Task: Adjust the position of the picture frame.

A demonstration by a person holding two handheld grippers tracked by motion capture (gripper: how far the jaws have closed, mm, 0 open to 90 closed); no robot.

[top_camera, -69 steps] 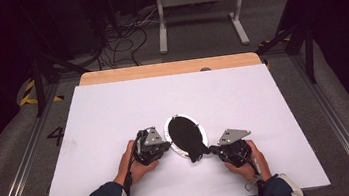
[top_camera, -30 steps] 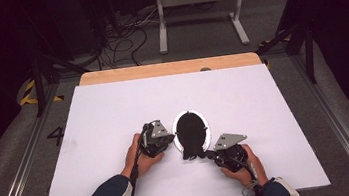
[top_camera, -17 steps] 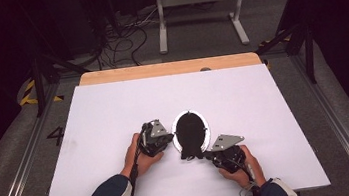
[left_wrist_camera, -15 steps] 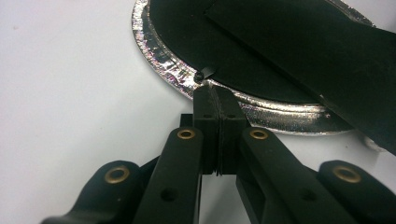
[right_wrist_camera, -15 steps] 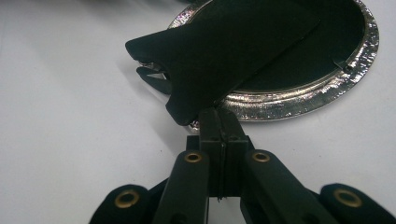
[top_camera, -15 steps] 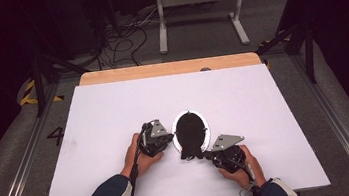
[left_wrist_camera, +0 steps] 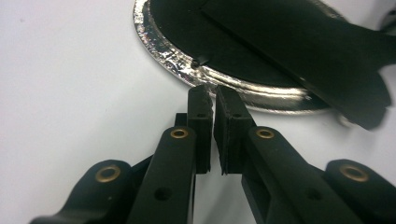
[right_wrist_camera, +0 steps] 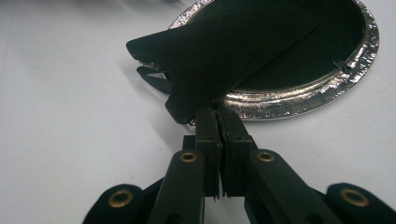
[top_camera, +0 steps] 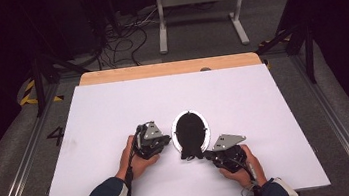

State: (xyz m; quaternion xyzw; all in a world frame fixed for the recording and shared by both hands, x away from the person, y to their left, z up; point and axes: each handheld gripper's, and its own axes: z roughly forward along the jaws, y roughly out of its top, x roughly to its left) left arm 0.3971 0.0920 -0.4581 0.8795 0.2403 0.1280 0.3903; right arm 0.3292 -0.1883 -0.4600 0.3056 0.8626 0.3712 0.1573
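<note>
Flat on the white table (top_camera: 113,110), near its front edge, lies an oval frame (top_camera: 190,134), face down (black back up, silver rim around it). Its black stand (right_wrist_camera: 224,51) juts out past the rim toward the person.

The left tongs (top_camera: 167,140) are at the frame's left side. In the left gripper view they (left_wrist_camera: 212,100) have just been easing apart, and a narrow slit shows between the pads with nothing in it, the tips right at the rim.

The right tongs (top_camera: 205,153) are at the frame's near end. In the right gripper view they (right_wrist_camera: 218,116) have also just loosened slightly but remain all but clenched, tips under the stand at the rim. I cannot tell whether they nip it.
</note>
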